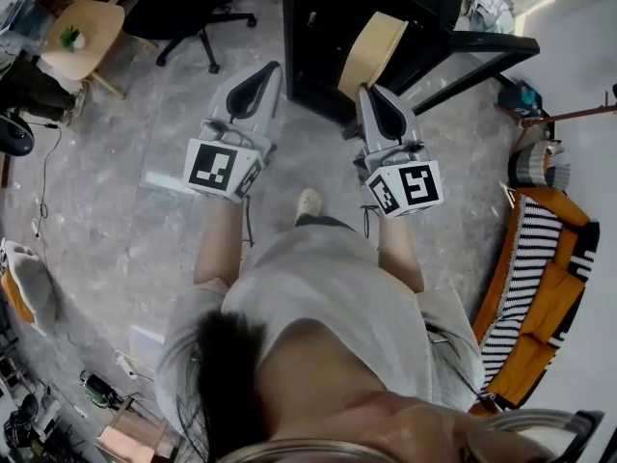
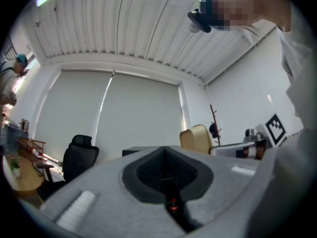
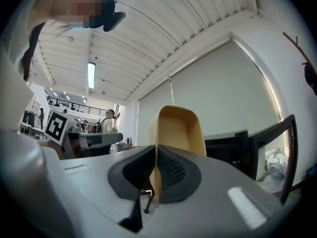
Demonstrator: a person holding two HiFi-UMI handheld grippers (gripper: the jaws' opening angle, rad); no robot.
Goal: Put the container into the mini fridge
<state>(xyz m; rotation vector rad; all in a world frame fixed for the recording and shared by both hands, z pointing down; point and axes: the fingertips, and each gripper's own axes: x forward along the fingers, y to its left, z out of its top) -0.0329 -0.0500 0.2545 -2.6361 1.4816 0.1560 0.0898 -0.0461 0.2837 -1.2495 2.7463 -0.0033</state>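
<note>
The tan plastic container [image 1: 371, 51] stands tilted up in front of the black mini fridge [image 1: 328, 27], whose door [image 1: 482, 51] hangs open to the right. My right gripper [image 1: 373, 93] is shut on the container's wall; in the right gripper view the container [image 3: 176, 128] rises from between the pads, with the fridge [image 3: 230, 150] behind it. My left gripper [image 1: 268, 68] is held up beside it at the left, shut with nothing in it. The left gripper view looks over its closed jaws [image 2: 166, 150] toward the container [image 2: 197, 138].
A black office chair [image 1: 193, 13] and a round wooden table [image 1: 82, 32] with a small plant stand at the far left. An orange and striped seat [image 1: 540, 278] is at the right. Cables lie on the grey floor [image 1: 125, 210]. The person's shoe [image 1: 308, 202] points toward the fridge.
</note>
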